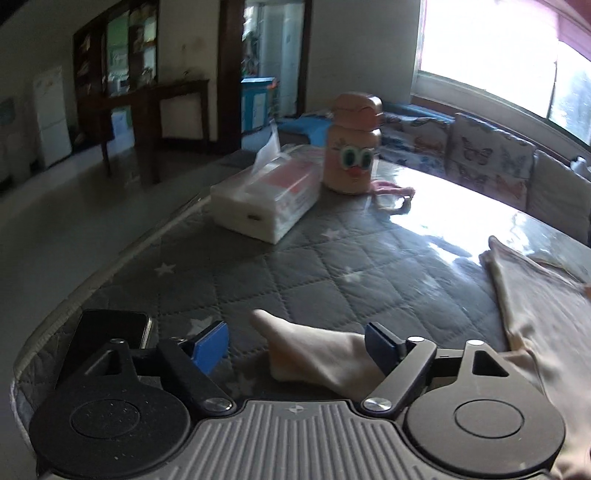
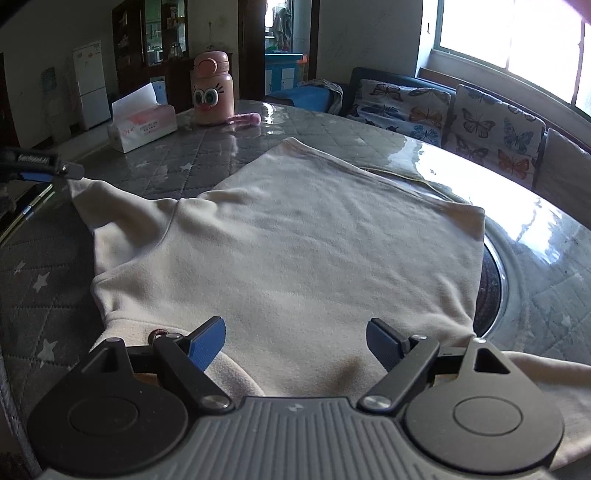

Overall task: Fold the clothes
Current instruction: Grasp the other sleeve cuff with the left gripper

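The garment (image 2: 295, 236) is lying spread on the table (image 2: 221, 147), one sleeve (image 1: 314, 350) reaching out to the left. The left gripper (image 1: 295, 345) is sitting over that sleeve's end, the right gripper (image 2: 295, 343) over the near edge of the body. A phone (image 1: 110, 328) is lying left of the sleeve. Toward the far left edge, the tissue box (image 2: 142, 127) is standing just beside the bottle (image 2: 212, 90) (box on the left). Beyond the table, to the right, a sofa (image 2: 443, 110) is sitting under the window (image 2: 498, 33).

From the left wrist we see the cream garment (image 1: 532, 306) cut off by the right edge, its sleeve tip (image 1: 317, 350) partly hidden behind the tongs. The dark phone (image 1: 110, 325) is half covered. The tissue pack's (image 2: 142, 127) print is too small to read
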`<action>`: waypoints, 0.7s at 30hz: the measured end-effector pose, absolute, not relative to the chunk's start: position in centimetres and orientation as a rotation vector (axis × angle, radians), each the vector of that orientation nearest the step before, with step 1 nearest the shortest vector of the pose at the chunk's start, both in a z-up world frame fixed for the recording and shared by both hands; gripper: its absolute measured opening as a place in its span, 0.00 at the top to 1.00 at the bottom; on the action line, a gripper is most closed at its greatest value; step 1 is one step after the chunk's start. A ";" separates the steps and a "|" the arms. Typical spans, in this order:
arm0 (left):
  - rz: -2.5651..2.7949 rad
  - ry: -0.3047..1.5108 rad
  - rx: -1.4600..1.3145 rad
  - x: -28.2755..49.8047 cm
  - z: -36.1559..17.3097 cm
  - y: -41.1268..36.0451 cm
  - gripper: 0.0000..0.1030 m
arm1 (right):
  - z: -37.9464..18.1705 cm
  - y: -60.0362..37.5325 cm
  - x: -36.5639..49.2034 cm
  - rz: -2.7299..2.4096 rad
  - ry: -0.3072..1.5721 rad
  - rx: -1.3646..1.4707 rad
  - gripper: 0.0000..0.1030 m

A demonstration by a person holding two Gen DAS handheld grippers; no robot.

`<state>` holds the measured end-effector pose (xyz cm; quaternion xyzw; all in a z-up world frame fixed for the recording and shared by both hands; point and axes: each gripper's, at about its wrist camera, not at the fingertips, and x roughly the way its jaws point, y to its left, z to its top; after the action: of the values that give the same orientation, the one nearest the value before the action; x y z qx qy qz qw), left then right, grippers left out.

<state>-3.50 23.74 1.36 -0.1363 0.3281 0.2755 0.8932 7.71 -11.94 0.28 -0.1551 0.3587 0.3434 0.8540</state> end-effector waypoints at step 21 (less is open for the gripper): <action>0.410 0.446 -0.175 -1.9 6.1 23.2 0.94 | -0.1 -12.2 8.1 0.721 0.781 -0.287 0.17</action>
<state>-1.90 23.24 6.15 -0.0859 0.2196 0.2019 0.9506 8.13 -12.16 -0.09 -0.1361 0.3713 0.3427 0.8521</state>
